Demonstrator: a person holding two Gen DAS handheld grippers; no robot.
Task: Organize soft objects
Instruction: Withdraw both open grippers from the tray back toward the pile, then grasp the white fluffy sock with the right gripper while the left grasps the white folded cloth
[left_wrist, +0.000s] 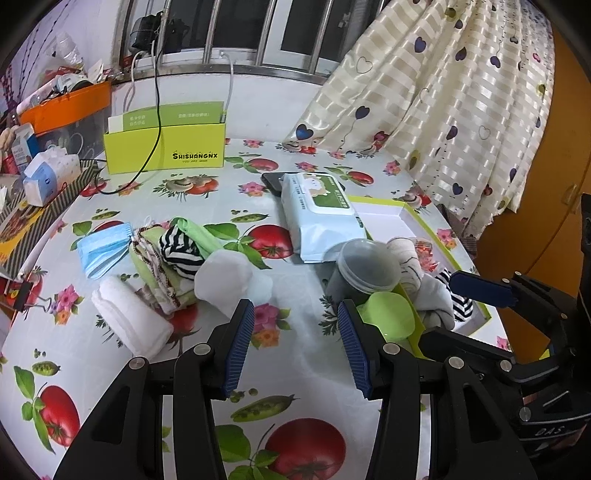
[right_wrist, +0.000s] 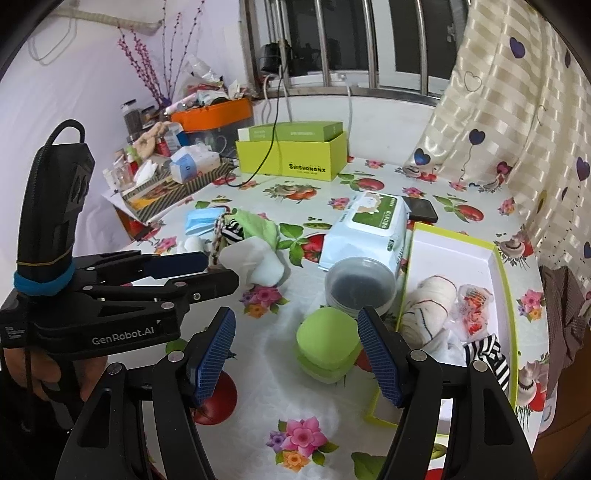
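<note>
Beside the white tray sat the green sponge, just ahead of the right gripper — fingers spread, empty; the left gripper gaped too. A careless closing risked knocking the clear tub touching it — toppling likely

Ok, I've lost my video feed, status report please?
Both grippers open, empty: left, right. Green sponge pad lies loose ahead of right. Clear plastic tub lies tipped against tray.
</note>
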